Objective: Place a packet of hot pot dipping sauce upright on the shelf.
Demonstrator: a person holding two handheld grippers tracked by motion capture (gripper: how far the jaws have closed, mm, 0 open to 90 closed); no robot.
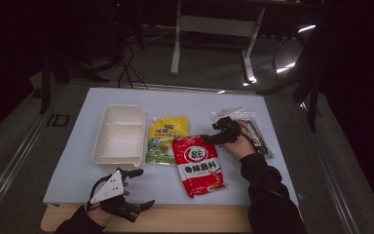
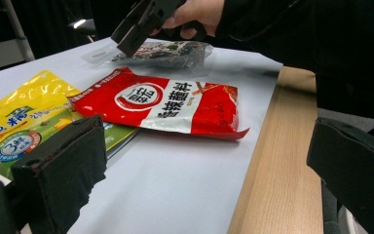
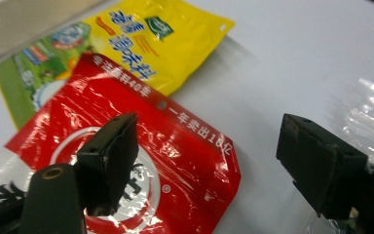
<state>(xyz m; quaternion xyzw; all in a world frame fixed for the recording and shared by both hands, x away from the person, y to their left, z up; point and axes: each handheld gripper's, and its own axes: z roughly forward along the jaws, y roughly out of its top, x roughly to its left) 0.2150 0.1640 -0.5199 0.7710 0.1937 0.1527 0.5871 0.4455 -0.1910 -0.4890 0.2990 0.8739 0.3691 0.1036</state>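
High view: the table (image 1: 185, 100) carries a white mat; on it, from nine o'clock to three o'clock, lie a white two-compartment tray (image 1: 119, 134), a yellow-green pouch (image 1: 166, 138), a red packet (image 1: 199, 165) and a clear wrapped packet (image 1: 255, 130). The red packet's upper left corner overlaps the yellow-green pouch. The right gripper (image 1: 213, 138) sits above the red packet's upper right corner, at its one o'clock, jaws apart, nothing between them. The left gripper (image 1: 139, 187) rests at the table's seven o'clock edge, well apart from the packets, jaws wide apart and empty. Left gripper view: the left gripper (image 2: 199, 161) has both jaws spread, bare mat and wooden table edge between them; the red packet (image 2: 165, 105) lies flat at twelve o'clock, the yellow-green pouch (image 2: 24, 119) at ten o'clock, the right gripper (image 2: 131, 34) tilted down above the clear wrapped packet (image 2: 170, 52). Right gripper view: the right gripper (image 3: 209, 168) stands open over the red packet (image 3: 175, 161); one jaw hangs over its printed face, the other over bare mat beside the clear wrapped packet (image 3: 370, 117) at three o'clock. Contact with the packet cannot be told. The yellow-green pouch (image 3: 141, 41) lies at eleven o'clock.
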